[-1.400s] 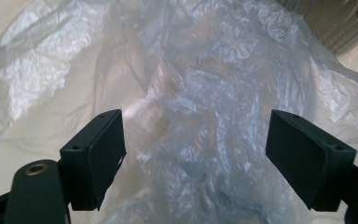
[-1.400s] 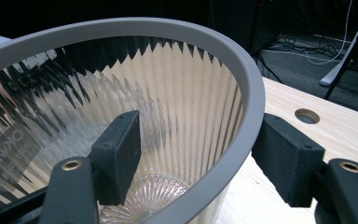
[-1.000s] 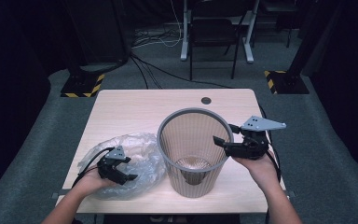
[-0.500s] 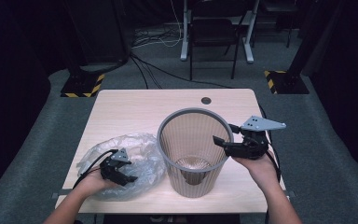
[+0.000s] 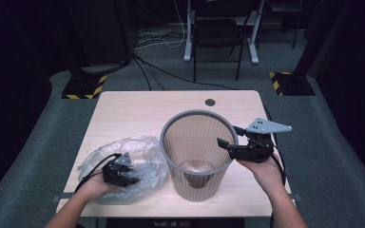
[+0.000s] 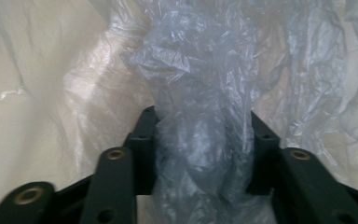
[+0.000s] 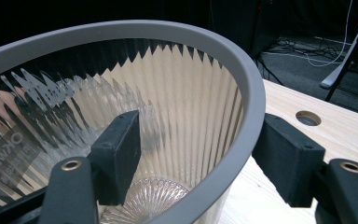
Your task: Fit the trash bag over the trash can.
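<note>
- Clear plastic bag point(image 5: 123, 164) lies crumpled on the wooden table point(image 5: 138, 114), just left of the grey bin point(image 5: 197, 154), which stands upright near the front edge. I read the job as lining that bin with the bag.
- My left gripper point(image 5: 120, 173) sits down on the bag; its jaws have just been closing, and in the left gripper view a bunched fold of the film point(image 6: 200, 140) fills the space between them, with both pads against it. I take that as a pinch on the bag.
- My right gripper point(image 5: 230, 147) straddles the bin's rim point(image 7: 247, 93): one jaw inside the ribbed wall, one outside. In the right gripper view a gap shows on both sides of the wall, so the jaws stand apart and are not clamping it yet.
- Done, as I judge it: the bag is caught, the bin is bracketed and ready to be steadied.
- Left to do: lift the bag off the table, find and spread its mouth, lower it into the bin and fold the edge over the rim. None of the bag is in the bin so far.
</note>
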Motion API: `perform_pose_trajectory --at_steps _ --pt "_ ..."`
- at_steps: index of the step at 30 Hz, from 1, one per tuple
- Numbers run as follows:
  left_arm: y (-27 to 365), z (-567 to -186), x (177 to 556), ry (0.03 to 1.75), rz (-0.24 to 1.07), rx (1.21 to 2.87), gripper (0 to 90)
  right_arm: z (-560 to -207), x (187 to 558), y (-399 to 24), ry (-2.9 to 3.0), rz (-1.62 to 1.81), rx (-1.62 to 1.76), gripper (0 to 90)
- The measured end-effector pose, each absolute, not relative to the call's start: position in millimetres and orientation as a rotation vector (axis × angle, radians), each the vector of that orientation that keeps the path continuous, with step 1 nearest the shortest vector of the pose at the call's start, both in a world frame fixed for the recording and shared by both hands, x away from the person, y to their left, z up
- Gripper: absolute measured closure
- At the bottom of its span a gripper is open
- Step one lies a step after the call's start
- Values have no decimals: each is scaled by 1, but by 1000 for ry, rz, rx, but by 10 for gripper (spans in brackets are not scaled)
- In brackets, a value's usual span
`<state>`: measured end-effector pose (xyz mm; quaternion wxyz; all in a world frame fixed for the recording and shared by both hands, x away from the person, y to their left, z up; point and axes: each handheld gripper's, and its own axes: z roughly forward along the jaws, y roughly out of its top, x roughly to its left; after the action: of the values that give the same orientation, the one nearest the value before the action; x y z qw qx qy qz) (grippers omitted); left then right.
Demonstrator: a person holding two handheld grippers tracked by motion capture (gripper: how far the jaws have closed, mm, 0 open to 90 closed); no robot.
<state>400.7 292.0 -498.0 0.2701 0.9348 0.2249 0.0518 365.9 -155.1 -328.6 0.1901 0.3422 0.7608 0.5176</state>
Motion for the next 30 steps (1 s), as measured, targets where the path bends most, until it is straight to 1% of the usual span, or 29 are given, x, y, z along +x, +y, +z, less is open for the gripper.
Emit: perform_pose_trajectory --at_steps 4,8,13,19,30 --pt "296 -493 400 610 136 2502 667 -329 366 -155 2140 1453 961 319" --pt "302 -485 397 590 160 2455 709 -328 367 -156 2149 1454 966 319" --pt "313 -474 395 593 181 2383 719 -328 368 -157 2152 1453 974 318" --pt "319 -457 392 549 179 2335 715 -327 369 -158 2157 1454 980 318" --pt "332 -423 383 508 228 2236 705 -324 368 -164 2135 1471 999 314"
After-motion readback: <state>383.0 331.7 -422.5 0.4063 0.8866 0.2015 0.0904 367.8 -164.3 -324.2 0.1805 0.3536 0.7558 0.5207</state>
